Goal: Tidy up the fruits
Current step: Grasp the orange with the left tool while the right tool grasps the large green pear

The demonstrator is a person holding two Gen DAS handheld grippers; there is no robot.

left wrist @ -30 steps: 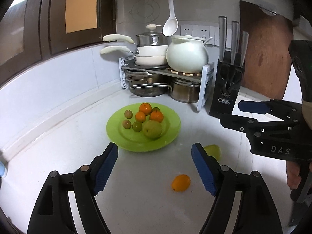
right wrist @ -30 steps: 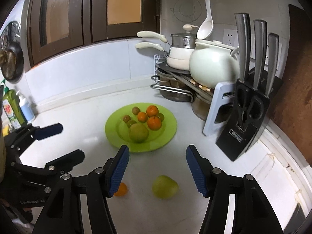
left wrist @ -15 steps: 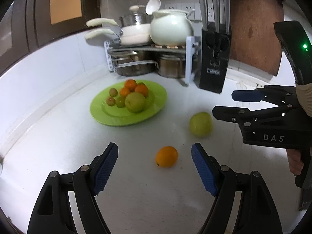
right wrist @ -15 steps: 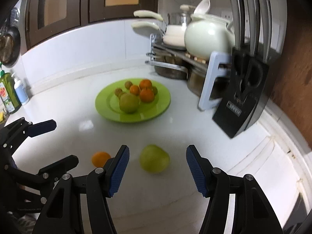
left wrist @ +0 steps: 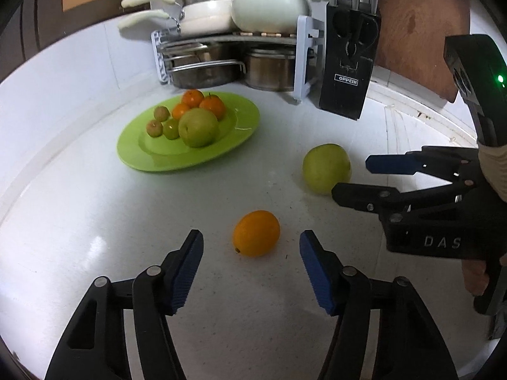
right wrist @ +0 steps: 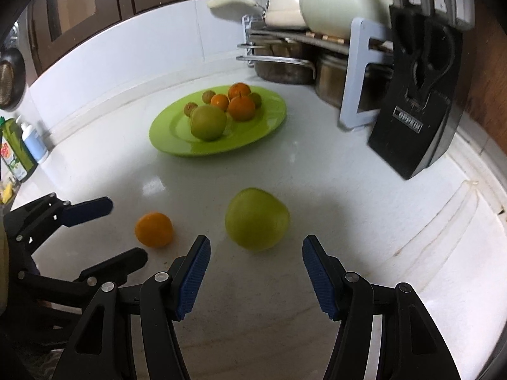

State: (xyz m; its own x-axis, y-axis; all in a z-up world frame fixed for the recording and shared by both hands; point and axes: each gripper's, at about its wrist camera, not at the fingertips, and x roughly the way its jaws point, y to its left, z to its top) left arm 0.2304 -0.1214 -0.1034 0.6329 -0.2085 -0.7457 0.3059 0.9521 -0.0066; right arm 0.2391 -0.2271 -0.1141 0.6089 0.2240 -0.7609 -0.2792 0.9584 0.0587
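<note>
We see the left gripper (left wrist: 250, 251) with jaws released but just closing in, the orange (left wrist: 256, 233) on the desk (left wrist: 95, 221) just ahead at 12 o'clock, untouched. Right gripper (right wrist: 255, 258) jaws released, green apple (right wrist: 257, 219) at 12 o'clock; green plate (right wrist: 266, 126) of fruit farther back.

On the surface (left wrist: 95, 253), near the front: orange (left wrist: 256, 233), with pear (left wrist: 326, 168) to its right and slightly behind. Farther back, left: plate (left wrist: 244, 133) carrying a pile of small fruits (left wrist: 193, 117). Behind the plate: rack (left wrist: 304, 53) stacked with pots. Right of the rack: knife block (left wrist: 347, 79). Far left in the right wrist view: bottles (right wrist: 22, 145) against the wall.
</note>
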